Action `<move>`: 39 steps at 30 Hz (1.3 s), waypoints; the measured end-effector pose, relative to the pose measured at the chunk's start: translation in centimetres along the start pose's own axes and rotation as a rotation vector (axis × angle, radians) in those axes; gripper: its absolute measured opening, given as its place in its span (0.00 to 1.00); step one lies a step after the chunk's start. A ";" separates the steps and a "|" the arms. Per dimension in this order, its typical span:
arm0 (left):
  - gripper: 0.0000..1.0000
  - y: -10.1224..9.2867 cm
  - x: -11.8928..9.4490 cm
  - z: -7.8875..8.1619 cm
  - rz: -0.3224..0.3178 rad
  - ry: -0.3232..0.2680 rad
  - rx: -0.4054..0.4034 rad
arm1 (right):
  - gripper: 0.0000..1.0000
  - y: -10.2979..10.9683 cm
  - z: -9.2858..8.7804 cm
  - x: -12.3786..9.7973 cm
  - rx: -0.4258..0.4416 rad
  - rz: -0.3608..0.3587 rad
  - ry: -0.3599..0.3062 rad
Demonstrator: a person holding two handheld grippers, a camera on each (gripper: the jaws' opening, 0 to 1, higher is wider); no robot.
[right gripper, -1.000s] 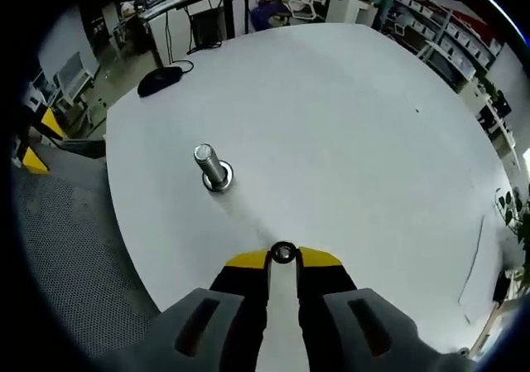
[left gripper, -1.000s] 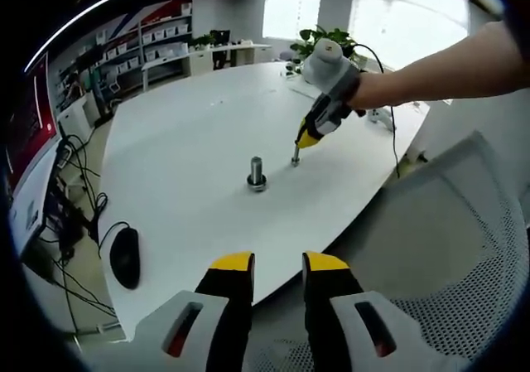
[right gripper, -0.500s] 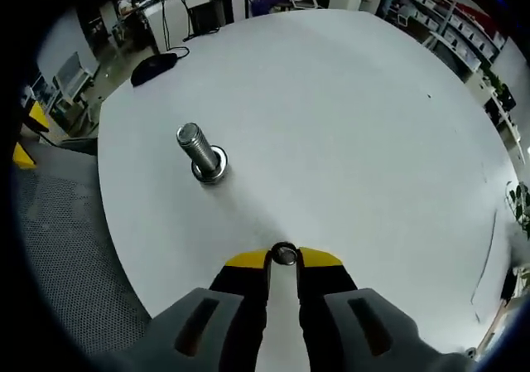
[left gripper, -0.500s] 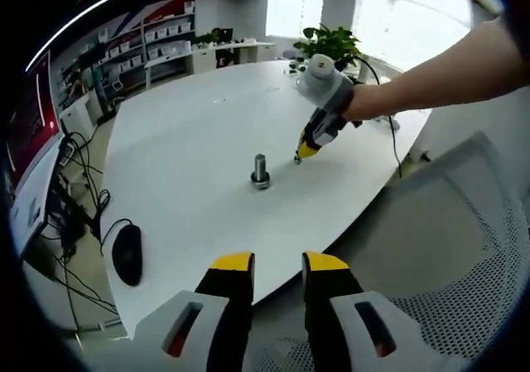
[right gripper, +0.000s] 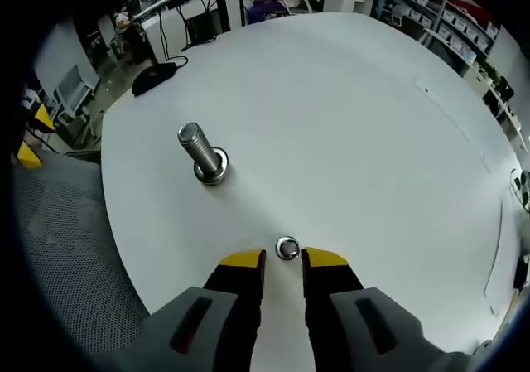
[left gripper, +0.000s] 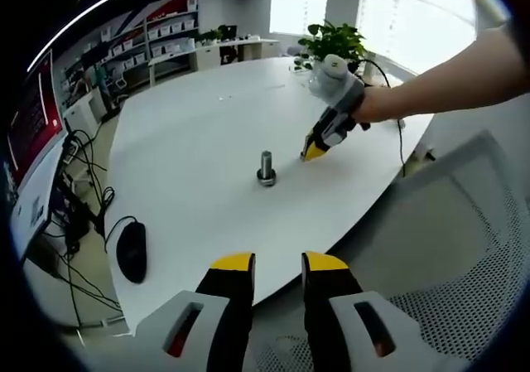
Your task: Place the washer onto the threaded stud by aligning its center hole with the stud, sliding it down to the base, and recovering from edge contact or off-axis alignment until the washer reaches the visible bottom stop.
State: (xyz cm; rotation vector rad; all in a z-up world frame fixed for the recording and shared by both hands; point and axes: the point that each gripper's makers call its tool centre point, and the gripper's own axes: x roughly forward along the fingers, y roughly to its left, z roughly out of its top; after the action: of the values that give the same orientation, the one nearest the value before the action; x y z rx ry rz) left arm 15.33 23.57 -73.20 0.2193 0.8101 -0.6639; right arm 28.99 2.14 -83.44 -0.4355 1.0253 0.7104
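Left gripper [left gripper: 277,260]: my jaws stand apart with a clear gap between the yellow tips and nothing between them. It is held back off the near edge of the bench [left gripper: 190,165], above a mesh chair [left gripper: 447,248].
Mouse [left gripper: 131,251]: black, lying on the bench near its left edge in the left gripper view, with its cable running off the edge.
Threaded stud [left gripper: 267,168]: standing upright on its round base near the middle of the bench, well apart from the mouse. In the right gripper view the threaded stud [right gripper: 201,153] stands left of my jaws and beyond them.
Washer [right gripper: 287,248]: lying flat on the bench just ahead of my right jaw tips, in line with the gap between them. It is not on the stud; bare bench separates the two.
Right gripper [right gripper: 282,258]: my jaws are parted and grip nothing. The washer sits just beyond the yellow tips; I cannot tell whether either tip touches it. In the left gripper view the right gripper [left gripper: 315,150] points down at the bench just right of the stud, with my hand [left gripper: 364,107] behind it.
Plant [left gripper: 331,39]: green, at the far edge of the bench.
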 end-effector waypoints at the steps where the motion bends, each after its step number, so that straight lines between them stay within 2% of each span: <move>1: 0.20 0.0 0.0 0.1 0.002 -0.004 -0.001 | 0.21 -0.2 -0.1 -0.4 -0.004 -0.002 -0.010; 4: 0.21 0.3 0.0 0.0 0.019 -0.002 0.003 | 0.24 -0.5 -0.5 -2.0 0.011 -0.004 -0.045; 6: 0.21 0.5 0.0 0.0 0.023 -0.002 -0.003 | 0.25 -0.2 -0.4 -3.4 0.037 0.002 -0.096; 12: 0.22 0.6 -0.3 0.4 0.041 -0.024 -0.007 | 0.25 0.1 -2.1 -7.2 0.007 -0.010 -0.138; 15: 0.23 0.9 -0.5 0.8 0.054 -0.045 -0.021 | 0.25 0.3 -1.4 -9.5 0.074 0.010 -0.236; 18: 0.23 0.9 -0.4 0.6 0.055 -0.032 -0.021 | 0.25 0.6 -0.8 -11.6 0.105 0.006 -0.321; 19: 0.23 0.9 -0.3 0.3 0.064 -0.013 0.000 | 0.25 0.9 -0.8 -12.1 0.108 0.012 -0.339; 21: 0.23 0.9 -0.2 0.4 0.066 -0.013 0.006 | 0.25 1.5 -1.2 -13.3 0.118 0.015 -0.351; 23: 0.23 1.2 -0.4 0.6 0.078 -0.027 0.000 | 0.25 2.2 -1.3 -14.1 0.117 0.022 -0.366; 25: 0.23 1.4 -0.5 0.7 0.086 -0.034 -0.007 | 0.26 2.4 -1.4 -15.1 0.069 -0.001 -0.400; 28: 0.23 1.2 -0.6 0.9 0.079 -0.047 -0.024 | 0.28 3.2 -1.6 -16.0 0.104 0.020 -0.459; 32: 0.25 0.8 -0.5 0.9 0.066 -0.044 -0.010 | 0.29 3.8 -2.0 -16.9 0.127 0.028 -0.470; 35: 0.25 0.7 -0.5 0.9 0.064 -0.045 -0.013 | 0.28 4.8 -1.8 -17.9 0.176 0.050 -0.480; 39: 0.26 1.2 -0.9 1.6 0.067 -0.094 -0.060 | 0.28 5.7 -1.2 -19.1 0.183 0.039 -0.521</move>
State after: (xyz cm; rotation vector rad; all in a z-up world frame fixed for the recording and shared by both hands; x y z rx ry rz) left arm 16.60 24.22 -71.54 0.1591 0.7280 -0.5815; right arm 17.83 -0.89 -67.09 -0.0610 0.5986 0.7085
